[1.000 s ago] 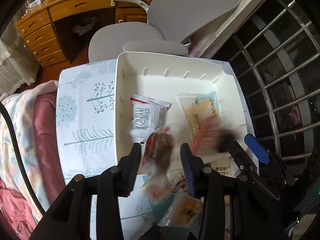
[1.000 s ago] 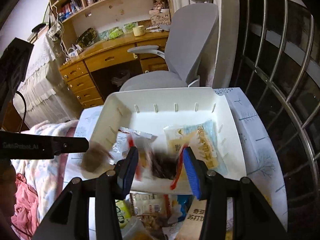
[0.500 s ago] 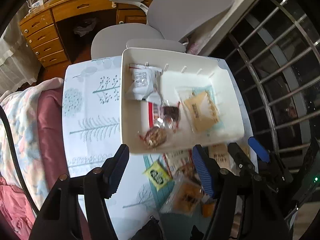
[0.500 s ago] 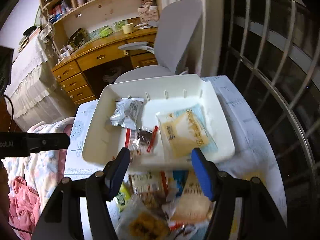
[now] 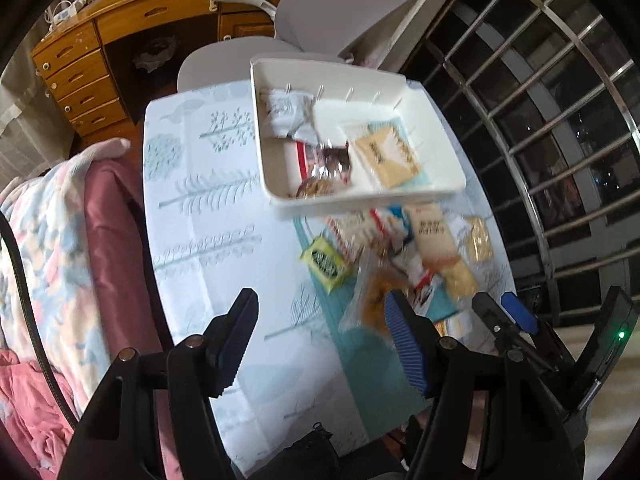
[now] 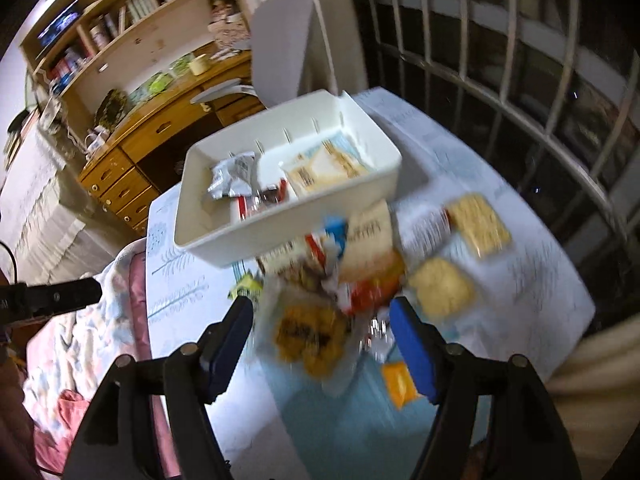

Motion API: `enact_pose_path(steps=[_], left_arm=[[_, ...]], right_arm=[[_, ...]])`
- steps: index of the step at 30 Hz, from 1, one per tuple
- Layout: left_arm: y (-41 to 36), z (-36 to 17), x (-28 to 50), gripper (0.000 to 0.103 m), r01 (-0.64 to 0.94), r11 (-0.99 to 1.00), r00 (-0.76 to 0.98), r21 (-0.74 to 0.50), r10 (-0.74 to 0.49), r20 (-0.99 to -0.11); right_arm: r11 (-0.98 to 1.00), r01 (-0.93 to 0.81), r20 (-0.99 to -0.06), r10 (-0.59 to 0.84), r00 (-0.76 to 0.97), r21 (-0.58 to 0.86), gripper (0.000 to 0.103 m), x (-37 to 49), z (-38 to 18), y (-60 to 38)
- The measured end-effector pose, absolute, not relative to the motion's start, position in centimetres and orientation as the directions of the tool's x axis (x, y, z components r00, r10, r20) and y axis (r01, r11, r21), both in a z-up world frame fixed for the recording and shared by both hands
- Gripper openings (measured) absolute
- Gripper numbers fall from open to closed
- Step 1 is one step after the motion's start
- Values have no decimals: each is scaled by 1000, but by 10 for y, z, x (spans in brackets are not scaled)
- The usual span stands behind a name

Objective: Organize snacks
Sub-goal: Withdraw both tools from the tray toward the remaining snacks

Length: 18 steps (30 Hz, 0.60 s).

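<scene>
A white tray (image 5: pixel 448 128) (image 6: pixel 288 232) at the table's far end holds a silver packet (image 5: pixel 286 110), a brown snack (image 5: pixel 332 160), a round cookie (image 5: pixel 314 188) and a tan cracker pack (image 5: pixel 386 156). In front of it lies a heap of loose snacks (image 5: pixel 404 248) (image 6: pixel 340 264), with a green packet (image 5: pixel 325 258) at its left. My left gripper (image 5: pixel 320 320) hangs open over the tablecloth with nothing between its fingers. My right gripper (image 6: pixel 320 328) is above a clear bag of yellow snacks (image 6: pixel 308 336); its jaws are opening and hold nothing.
The table wears a white cloth printed with trees (image 5: pixel 208 200). A grey office chair (image 5: pixel 320 20) and a wooden desk (image 5: pixel 120 28) stand beyond it. A pink floral blanket (image 5: pixel 60 240) lies at the left. A barred window (image 5: pixel 540 100) runs along the right.
Both grippers let go of their snacks into the tray, opened wider and drew back toward the near end of the table. The loose heap has come into view under them.
</scene>
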<state>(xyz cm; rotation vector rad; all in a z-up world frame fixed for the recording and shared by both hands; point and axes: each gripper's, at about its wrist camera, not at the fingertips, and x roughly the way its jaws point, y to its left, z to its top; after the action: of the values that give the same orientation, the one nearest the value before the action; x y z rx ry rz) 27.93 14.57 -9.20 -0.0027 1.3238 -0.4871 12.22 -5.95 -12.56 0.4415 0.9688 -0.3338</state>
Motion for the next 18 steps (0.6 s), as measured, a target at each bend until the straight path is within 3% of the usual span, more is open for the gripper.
enact_pose_path(steps=[9,12,18], left_arm=[[158,-115,241,65,333,907,108,-259,-309,-945],[158,-126,234,78,297,918,81,-263,-299,-951],[152,-156,220,85,227,937,-28,-266,-267,-963]], right_arm=[[687,640,-899,45,435,344,71,72,-163,-83],[603,711,-914,80,397,361,71,59,-177,-96],[434,802,-911,166,377,411,71,41,-201,-123]])
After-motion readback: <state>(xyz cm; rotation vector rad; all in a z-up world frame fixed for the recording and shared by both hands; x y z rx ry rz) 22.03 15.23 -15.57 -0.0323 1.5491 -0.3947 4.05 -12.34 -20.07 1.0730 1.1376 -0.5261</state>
